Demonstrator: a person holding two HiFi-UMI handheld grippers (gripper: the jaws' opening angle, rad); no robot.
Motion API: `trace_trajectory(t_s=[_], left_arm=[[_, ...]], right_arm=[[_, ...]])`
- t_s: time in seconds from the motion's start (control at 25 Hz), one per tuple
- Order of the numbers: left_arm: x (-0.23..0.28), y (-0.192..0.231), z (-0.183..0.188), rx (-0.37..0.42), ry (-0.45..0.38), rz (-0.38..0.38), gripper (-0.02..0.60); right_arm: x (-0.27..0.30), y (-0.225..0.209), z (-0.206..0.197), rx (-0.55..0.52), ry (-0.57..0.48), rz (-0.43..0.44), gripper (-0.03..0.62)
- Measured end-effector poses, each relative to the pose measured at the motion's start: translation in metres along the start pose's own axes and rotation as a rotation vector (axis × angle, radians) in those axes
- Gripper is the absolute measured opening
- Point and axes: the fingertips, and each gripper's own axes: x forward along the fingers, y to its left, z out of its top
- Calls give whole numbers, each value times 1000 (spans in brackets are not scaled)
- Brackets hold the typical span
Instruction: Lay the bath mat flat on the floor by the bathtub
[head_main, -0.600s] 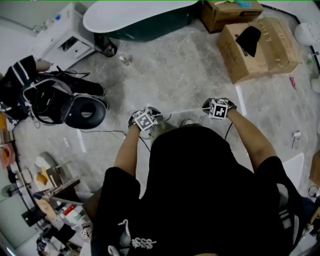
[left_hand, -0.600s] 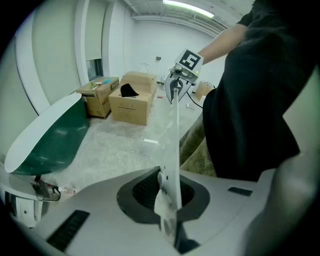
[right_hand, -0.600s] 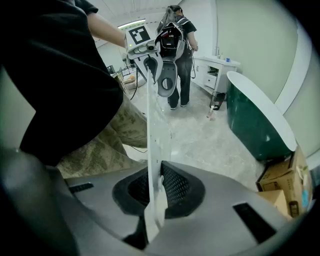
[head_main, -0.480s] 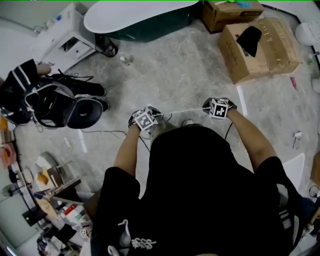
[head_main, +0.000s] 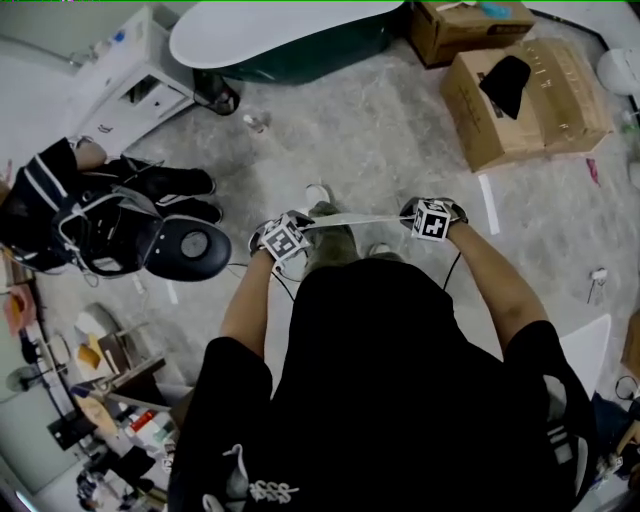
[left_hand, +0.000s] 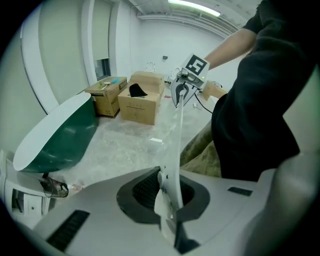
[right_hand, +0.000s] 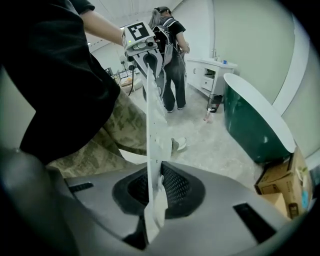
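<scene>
A thin translucent white bath mat (head_main: 352, 220) hangs stretched edge-on between my two grippers, in front of my body. My left gripper (head_main: 285, 238) is shut on its left end and my right gripper (head_main: 430, 217) is shut on its right end. In the left gripper view the mat (left_hand: 172, 150) runs from the shut jaws up to the other gripper. The right gripper view shows the same sheet (right_hand: 152, 125) pinched between its pads. The green bathtub (head_main: 285, 35) with a white rim lies ahead across the grey floor, also as the bathtub (right_hand: 252, 120) at right.
Cardboard boxes (head_main: 525, 95) stand at the far right of the tub. Another person with a backpack (head_main: 95, 215) stands at the left, near a white cabinet (head_main: 130, 85). A small bottle (head_main: 255, 122) lies on the floor by the tub.
Both grippers have moved a little forward toward the tub with the mat still taut. My foot has stepped forward beneath the mat. The person at the left has shifted.
</scene>
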Motion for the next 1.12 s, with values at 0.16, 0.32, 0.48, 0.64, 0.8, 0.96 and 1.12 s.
trace_trajectory(t_s=[0.16,0.32,0.48,0.64,0.8,0.96,1.12], left_arm=[[12,35,6,44,6,-40,23],[21,82,25,81,-13,-97,23],[34,133,43,73,-52,-146,23],[37,162,58,20,-115,-263,23],[19,232,57,15,-75,-167,23],[1,277,67,5,-111,-167,23],[-9,319,70,2,-127,-172,23]], right_arm=[[2,-25,2,13,38,-5,31],[3,-58,1,43,105,3,31],[-2,-111,6,85,112,-8,31],[-7,-159,25,105,137,-22,31],[-6,-198,45,51,193,-36,31],[-5,-233,68,116,189,-40,31],[-7,-272,89,175,197,-55,31]])
